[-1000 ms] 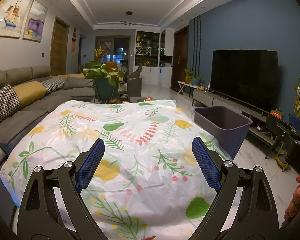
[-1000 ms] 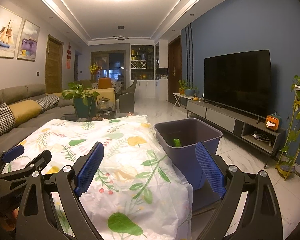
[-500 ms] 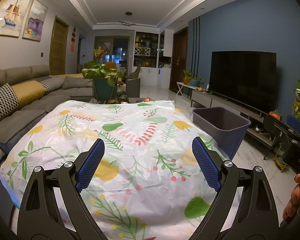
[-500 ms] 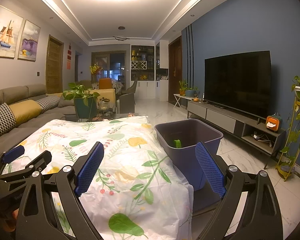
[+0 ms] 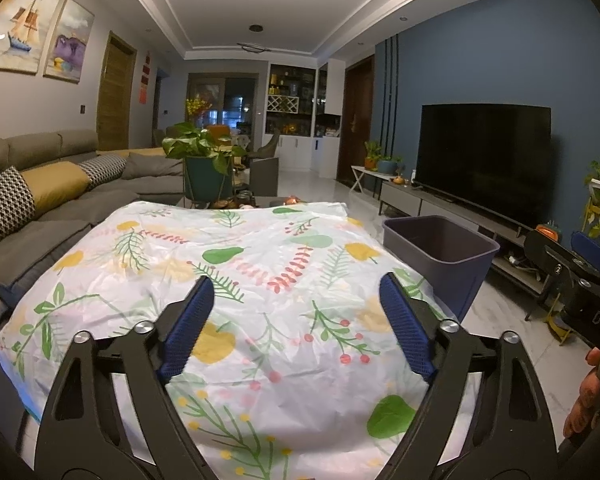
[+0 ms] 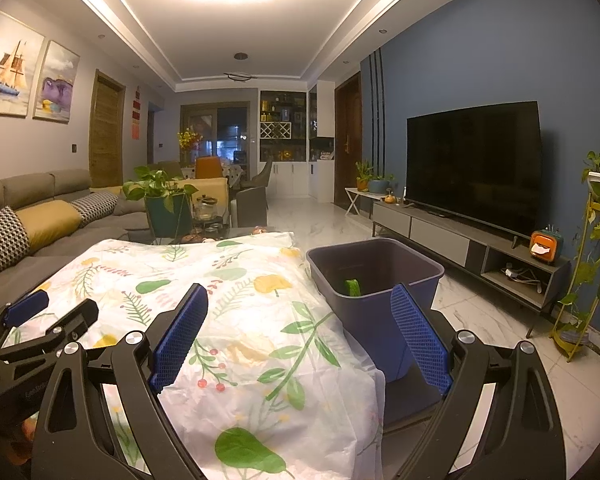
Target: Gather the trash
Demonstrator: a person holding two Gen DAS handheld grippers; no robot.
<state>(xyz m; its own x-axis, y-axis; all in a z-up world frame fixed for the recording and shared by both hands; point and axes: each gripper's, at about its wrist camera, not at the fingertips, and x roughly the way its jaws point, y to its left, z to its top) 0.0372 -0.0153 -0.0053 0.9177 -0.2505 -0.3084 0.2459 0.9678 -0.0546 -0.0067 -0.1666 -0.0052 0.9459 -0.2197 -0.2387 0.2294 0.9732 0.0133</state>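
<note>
Living room at night with warm ceiling light, and the main surface is a table under a white tablecloth (image 5: 260, 280) printed with leaves, pears and berries, nothing lying on the part you can see. So the only bit of trash I can spot is a small green item (image 6: 352, 287) sitting down inside the dark purple bin (image 6: 380, 276), against its near wall; can't tell what it is, too small. That bin stands on the marble floor (image 6: 500, 320) right at the table's right edge, with the cloth hanging down just beside it, and from the left wrist view you only see the bin's rim and outside, not the contents. The right gripper (image 6: 300, 336) hovers over the near right corner of the table, jaws spread wide with nothing between the blue pads, its right finger lined up in front of the bin. The left gripper (image 5: 296, 328) is over the near middle of the cloth, also gaping wide and empty. Each shows up in the other's camera at the edge, and a few fingers of the person's right hand (image 5: 584, 396) peek in at the bottom right of the left view. Further out: grey sofa (image 5: 60, 200) with yellow and patterned cushions on the left, a potted plant (image 6: 160, 196) past the far end of the table, big dark TV (image 6: 472, 164) on a low console against the blue wall on the right
</note>
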